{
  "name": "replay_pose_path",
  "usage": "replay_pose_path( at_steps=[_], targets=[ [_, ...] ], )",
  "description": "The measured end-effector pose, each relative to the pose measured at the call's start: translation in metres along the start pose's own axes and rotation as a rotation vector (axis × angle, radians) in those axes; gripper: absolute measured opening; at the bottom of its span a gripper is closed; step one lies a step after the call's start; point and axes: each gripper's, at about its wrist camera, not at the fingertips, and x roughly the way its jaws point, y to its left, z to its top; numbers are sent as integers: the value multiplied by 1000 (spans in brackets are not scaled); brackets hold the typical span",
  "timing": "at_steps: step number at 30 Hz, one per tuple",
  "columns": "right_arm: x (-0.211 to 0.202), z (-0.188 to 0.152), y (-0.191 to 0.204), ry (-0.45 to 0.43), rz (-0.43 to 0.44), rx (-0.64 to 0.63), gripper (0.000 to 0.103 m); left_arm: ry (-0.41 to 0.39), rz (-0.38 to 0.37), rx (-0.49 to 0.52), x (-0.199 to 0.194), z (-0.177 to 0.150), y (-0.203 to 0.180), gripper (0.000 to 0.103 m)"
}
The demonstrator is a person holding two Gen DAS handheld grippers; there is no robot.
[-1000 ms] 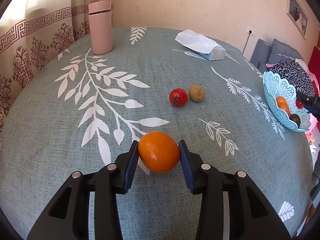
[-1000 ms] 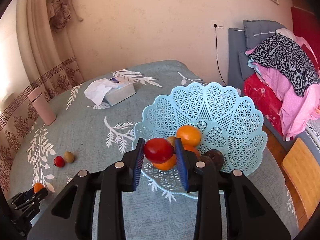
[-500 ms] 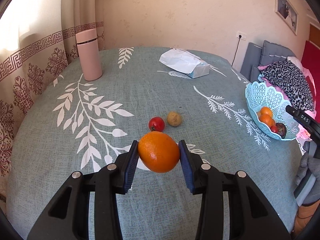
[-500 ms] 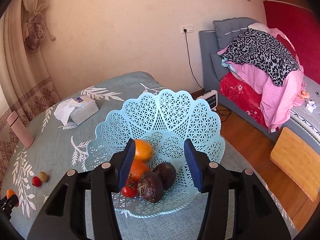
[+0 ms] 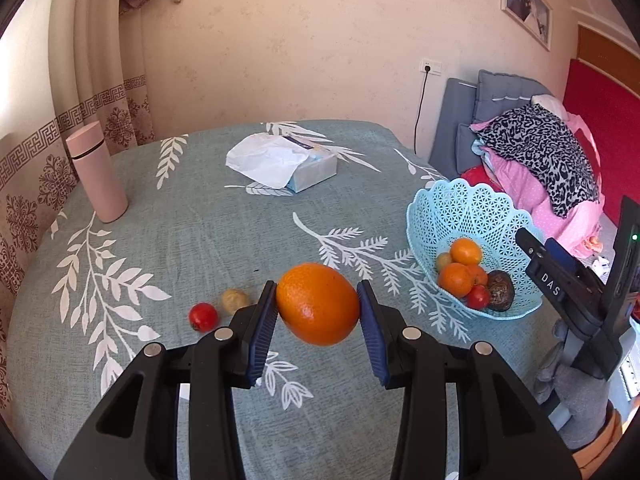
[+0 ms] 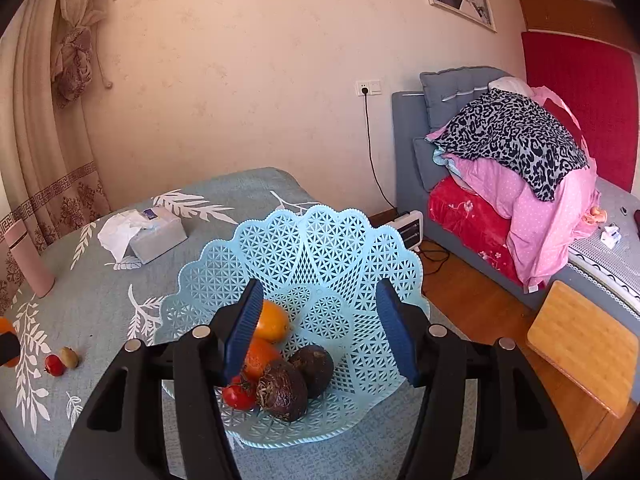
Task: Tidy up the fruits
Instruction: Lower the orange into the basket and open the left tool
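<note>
In basket at right bench edge: oranges, tomato, dark fruits. Right tool: jaws just opening, nothing between. Left tool: clenched on orange, aloft. Left on bench: small tomato, brown fruit.

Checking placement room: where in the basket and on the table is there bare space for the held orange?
Basket: far and right side bare; fruit crowds the near-left. Tablecloth lies open between pink bottle, tissue box and basket; small red fruit and brown fruit sit beside the orange.
</note>
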Motion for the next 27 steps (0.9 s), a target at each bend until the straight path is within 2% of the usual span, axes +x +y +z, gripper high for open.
replay_pose_path(
  at_steps=[9, 22, 24, 26, 27],
  targets=[
    [-3, 2, -14, -27, -35, 67, 60, 46, -127, 54, 39, 28, -51, 41],
    [3, -2, -27, -19, -74, 120, 60, 83, -239, 118, 76, 33, -95, 41],
    [4, -3, -28, -17, -79, 124, 60, 75, -247, 110, 75, 32, -94, 46],
    [5, -3, -29, -14, -80, 127, 60, 45, -238, 91, 72, 33, -89, 71],
    [5, -4, -29, -13, -82, 127, 60, 32, -228, 80, 71, 33, -85, 73]
  ],
)
